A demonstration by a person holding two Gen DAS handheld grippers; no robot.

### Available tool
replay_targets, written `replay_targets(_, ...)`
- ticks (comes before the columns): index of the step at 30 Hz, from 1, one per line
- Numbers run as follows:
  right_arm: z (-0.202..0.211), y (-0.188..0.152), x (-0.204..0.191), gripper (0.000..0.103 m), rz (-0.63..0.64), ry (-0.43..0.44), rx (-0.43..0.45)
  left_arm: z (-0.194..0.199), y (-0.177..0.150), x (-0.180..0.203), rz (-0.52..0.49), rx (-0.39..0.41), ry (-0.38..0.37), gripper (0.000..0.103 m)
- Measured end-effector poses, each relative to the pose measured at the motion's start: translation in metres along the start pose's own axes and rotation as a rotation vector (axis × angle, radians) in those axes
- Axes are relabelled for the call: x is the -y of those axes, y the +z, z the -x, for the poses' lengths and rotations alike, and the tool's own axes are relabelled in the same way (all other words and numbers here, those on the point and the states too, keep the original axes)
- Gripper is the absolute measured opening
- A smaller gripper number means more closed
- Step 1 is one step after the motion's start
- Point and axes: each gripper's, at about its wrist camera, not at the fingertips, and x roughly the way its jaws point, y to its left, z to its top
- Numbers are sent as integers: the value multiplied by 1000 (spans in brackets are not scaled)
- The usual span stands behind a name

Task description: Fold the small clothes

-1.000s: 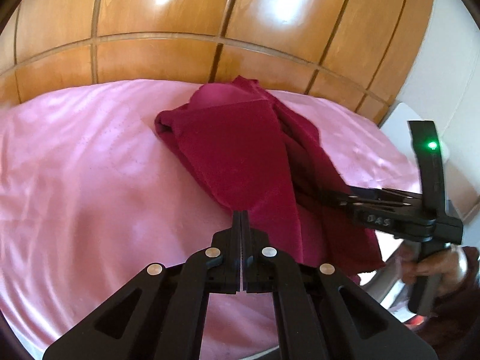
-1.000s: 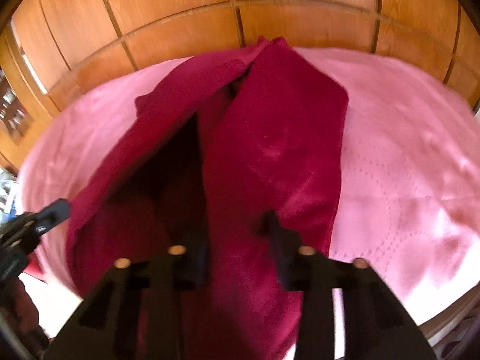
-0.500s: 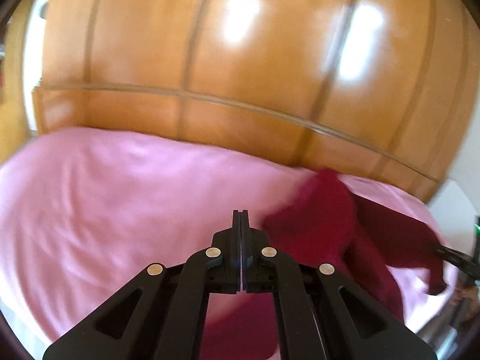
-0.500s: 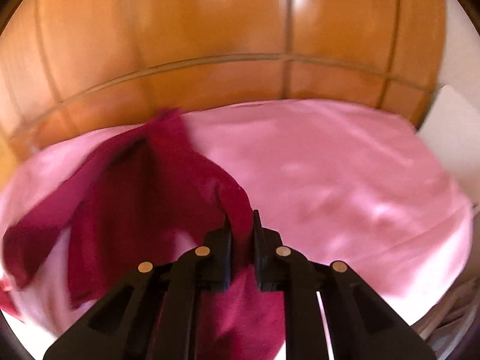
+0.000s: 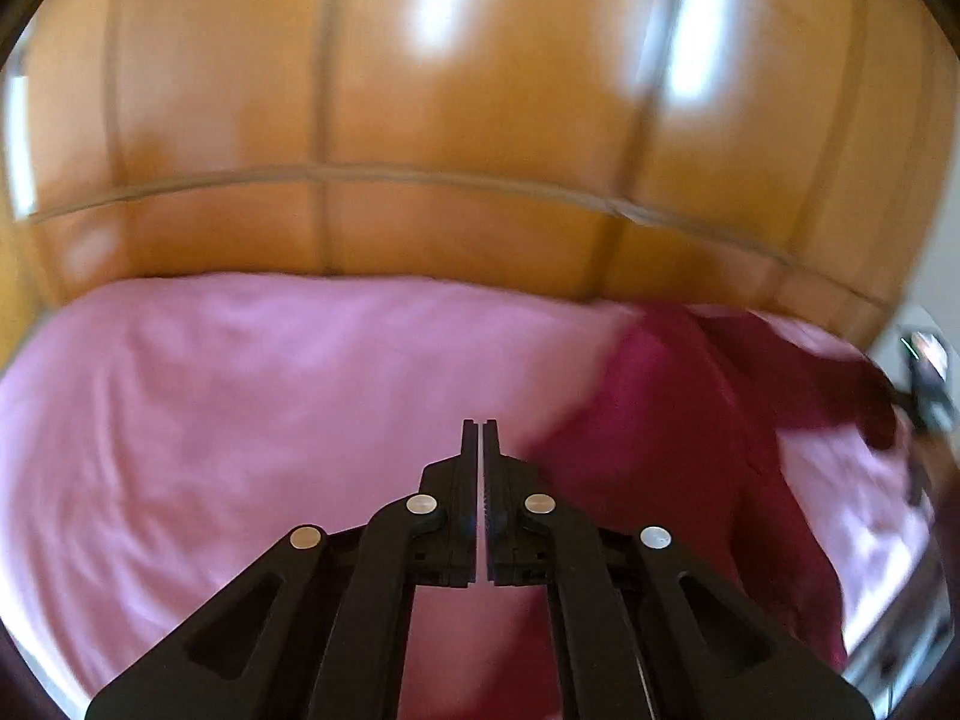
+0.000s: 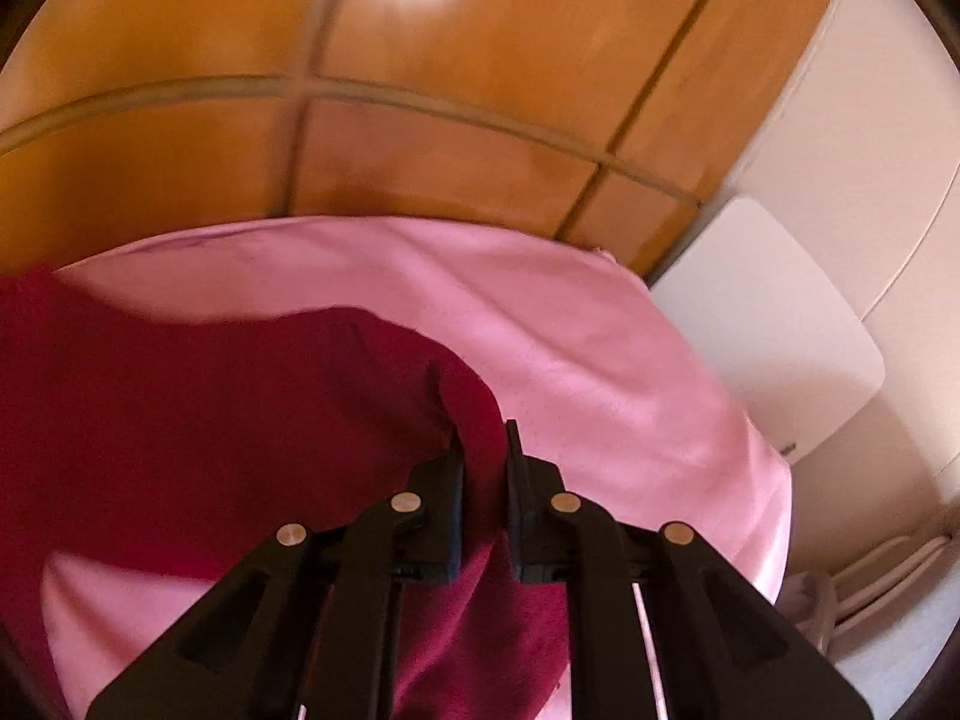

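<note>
Pinching a thick fold of the dark red garment (image 6: 252, 420), right gripper (image 6: 483, 444) has its jaws clamped on cloth bunched between them. Left gripper (image 5: 480, 438) jaws together; thin pale slit between, no cloth seen inside. Garment drapes leftward from the right gripper across the pink bed cover (image 6: 570, 324), partly lifted. Judgement: spreading step; keep the pinch firm, draw the cloth out taut and low so it lands flat, left gripper taking an opposite edge. Left view blurred; garment outline, type and edges unclear. Wooden panelled wall (image 5: 480, 120) behind. Garment's lower hem cut off by the gripper body.
</note>
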Motion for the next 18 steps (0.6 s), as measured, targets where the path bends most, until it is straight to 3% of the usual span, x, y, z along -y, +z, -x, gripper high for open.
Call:
replay_targets(1, -3, 1, 3, 36, -17, 12, 2, -2, -12, 10, -15, -28, -49, 34)
replay_targets(2, -6, 3, 5, 60, -30, 16, 9, -5, -23, 19, -39, -52, -71, 51)
replay_targets(3, -2, 2, 8, 70, -45, 23, 25, -5, -30, 26, -60, -54, -71, 73)
replay_targets(4, 5, -1, 7, 79, -52, 31, 36, -4, -43, 37, -98, -45, -74, 75)
replay_targets(9, 41, -43, -1, 85, -28, 280, 15, -26, -79, 60, -243, -136, -65, 75)
replay_targets(12, 66, -88, -14, 85, -15, 537, -74, -37, -96, 65, -353, -173, -16, 75)
replay_targets(14, 80, -118, -27, 84, -9, 696, -146, -43, -102, 64, -408, -204, 16, 53)
replay_targets(15, 86, -131, -34, 82, 2, 758, -179, -49, -105, 62, -432, -230, 29, 28)
replay_targets(16, 93, -143, -42, 77, 21, 808, -203, -56, -104, 56, -445, -257, 38, 16)
replay_targets(18, 108, -166, -62, 71, 77, 882, -242, -64, -96, 40, -429, -260, 42, 11)
